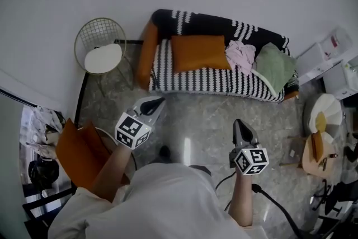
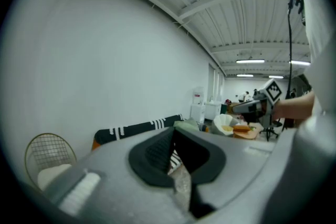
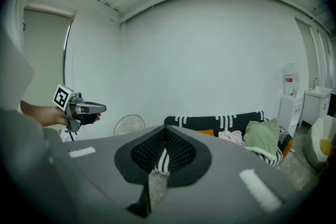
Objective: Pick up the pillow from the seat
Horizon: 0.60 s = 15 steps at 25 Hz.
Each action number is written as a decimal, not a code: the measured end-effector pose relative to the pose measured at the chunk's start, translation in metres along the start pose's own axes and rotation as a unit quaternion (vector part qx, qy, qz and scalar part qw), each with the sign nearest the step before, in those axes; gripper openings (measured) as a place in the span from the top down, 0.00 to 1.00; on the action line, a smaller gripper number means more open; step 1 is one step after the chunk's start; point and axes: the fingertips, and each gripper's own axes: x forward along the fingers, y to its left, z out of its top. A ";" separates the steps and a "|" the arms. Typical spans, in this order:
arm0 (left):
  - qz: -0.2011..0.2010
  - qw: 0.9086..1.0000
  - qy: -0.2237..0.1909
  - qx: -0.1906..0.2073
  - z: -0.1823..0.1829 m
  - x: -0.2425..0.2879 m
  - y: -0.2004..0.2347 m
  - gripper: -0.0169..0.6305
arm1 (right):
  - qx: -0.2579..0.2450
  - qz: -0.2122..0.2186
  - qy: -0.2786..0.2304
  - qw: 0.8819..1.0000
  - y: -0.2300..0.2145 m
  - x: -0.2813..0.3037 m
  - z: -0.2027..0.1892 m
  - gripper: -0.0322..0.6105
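An orange pillow (image 1: 199, 52) lies on the seat of a black-and-white striped sofa (image 1: 212, 80) against the far wall; a sliver of the pillow (image 3: 208, 132) shows in the right gripper view. My left gripper (image 1: 158, 102) is shut and empty, a short way in front of the sofa's left end. My right gripper (image 1: 240, 123) is shut and empty too, farther back over the floor, pointing at the sofa's middle. Each gripper appears in the other's view: the right gripper (image 2: 237, 108), the left gripper (image 3: 103, 108).
Pink clothing (image 1: 240, 55) and a green cushion (image 1: 277, 64) lie on the sofa's right half. A wire chair (image 1: 100, 45) with a white seat stands left of the sofa. Another orange cushion (image 1: 78, 153) lies at my left; a small table with items (image 1: 321, 143) stands at right.
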 end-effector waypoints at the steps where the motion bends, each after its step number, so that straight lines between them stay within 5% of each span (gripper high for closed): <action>1: -0.001 1.000 0.000 0.000 0.000 0.001 0.007 0.98 | 0.000 -0.001 0.000 1.000 0.002 0.006 0.002 0.94; 15: 0.001 1.000 0.005 -0.013 -0.004 0.008 0.066 0.98 | -0.001 -0.004 0.016 1.000 0.015 0.062 0.009 0.94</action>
